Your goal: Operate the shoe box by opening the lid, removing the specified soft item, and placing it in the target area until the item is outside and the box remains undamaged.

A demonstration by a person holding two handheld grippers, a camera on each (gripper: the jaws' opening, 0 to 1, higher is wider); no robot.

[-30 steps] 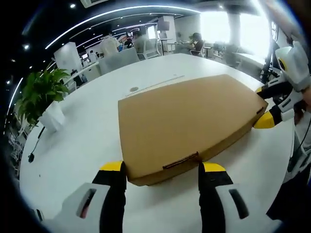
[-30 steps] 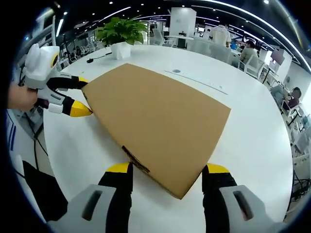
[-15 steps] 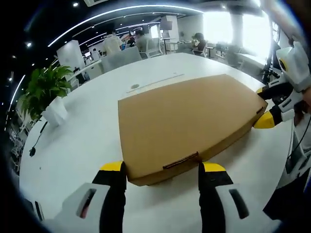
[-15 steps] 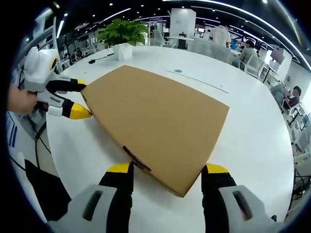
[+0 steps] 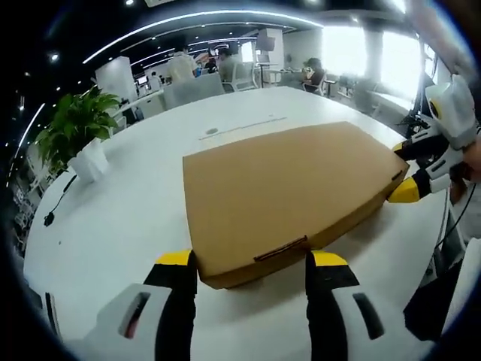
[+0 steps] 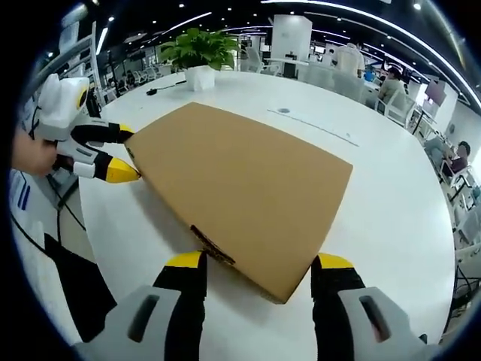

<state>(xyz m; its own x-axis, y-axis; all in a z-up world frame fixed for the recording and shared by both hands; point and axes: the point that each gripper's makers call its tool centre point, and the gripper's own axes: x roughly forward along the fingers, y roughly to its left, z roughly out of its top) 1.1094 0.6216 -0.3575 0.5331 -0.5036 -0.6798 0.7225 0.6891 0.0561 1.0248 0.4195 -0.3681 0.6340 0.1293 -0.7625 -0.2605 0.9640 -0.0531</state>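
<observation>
A closed brown cardboard shoe box (image 5: 289,188) lies flat on the round white table (image 5: 128,210), lid down. In the left gripper view my left gripper (image 5: 252,262) stands open, its yellow-tipped jaws on either side of the box's near end by a small lid tab (image 5: 280,249). At the box's far right end my right gripper (image 5: 409,169) is held in a hand, jaws spread around that corner. In the right gripper view the box (image 6: 240,184) runs away from my open right gripper (image 6: 259,263), with my left gripper (image 6: 105,152) at its far left end.
A potted green plant (image 5: 75,139) in a white pot stands at the table's left, with a dark cable (image 5: 51,218) beside it. A thin pale strip (image 5: 244,126) lies beyond the box. Chairs, desks and people sit past the table's far edge.
Both views have shifted slightly with the hands. The box stays closed and both grippers keep their places at its ends.
</observation>
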